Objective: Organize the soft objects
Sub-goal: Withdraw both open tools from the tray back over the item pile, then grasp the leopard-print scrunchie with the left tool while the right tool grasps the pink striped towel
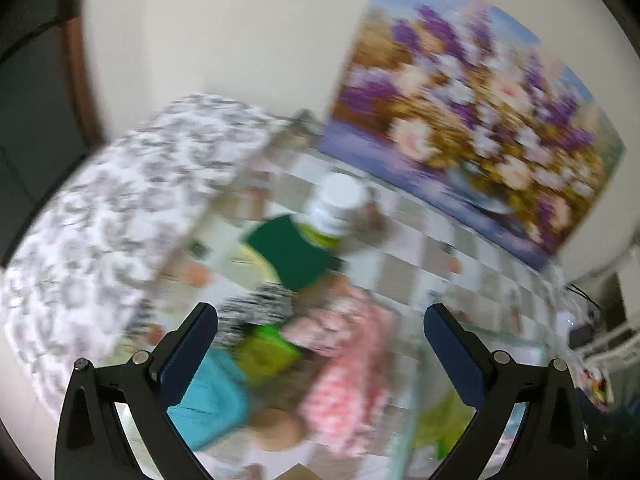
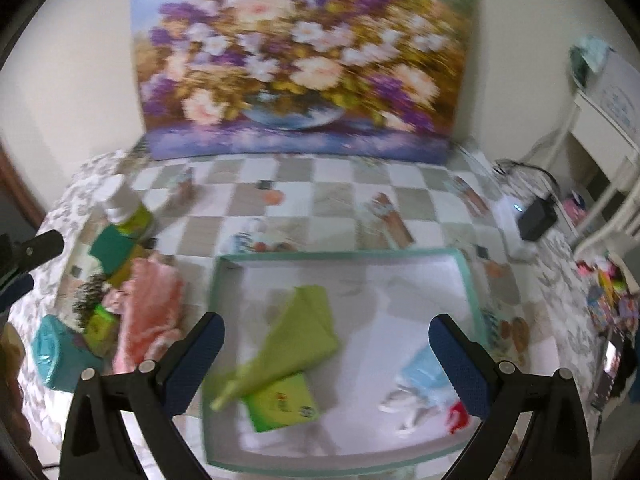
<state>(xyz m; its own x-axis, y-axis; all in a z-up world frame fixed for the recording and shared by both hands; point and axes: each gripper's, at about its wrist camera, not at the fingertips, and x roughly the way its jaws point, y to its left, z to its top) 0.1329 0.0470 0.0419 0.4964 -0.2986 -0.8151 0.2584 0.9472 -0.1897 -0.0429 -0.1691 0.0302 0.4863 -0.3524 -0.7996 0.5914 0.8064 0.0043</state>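
My left gripper (image 1: 320,316) is open and empty above a pile of soft things: a pink checked cloth (image 1: 348,364), a teal packet (image 1: 208,396), a lime green packet (image 1: 268,348), a black-and-white piece (image 1: 256,308) and a dark green sponge (image 1: 292,252). My right gripper (image 2: 326,328) is open and empty above a white tray with a teal rim (image 2: 340,254). In the tray lie a green cloth (image 2: 296,340), a green packet (image 2: 280,404) and a light blue mask (image 2: 420,380). The pile also shows in the right wrist view, with the pink cloth (image 2: 148,312) at left.
A white-capped bottle (image 1: 336,208) stands behind the sponge. A flower painting (image 2: 304,60) leans on the wall at the back of the checked tablecloth (image 2: 344,196). A patterned cushion (image 1: 120,208) lies left. A black charger (image 2: 536,216) sits at right.
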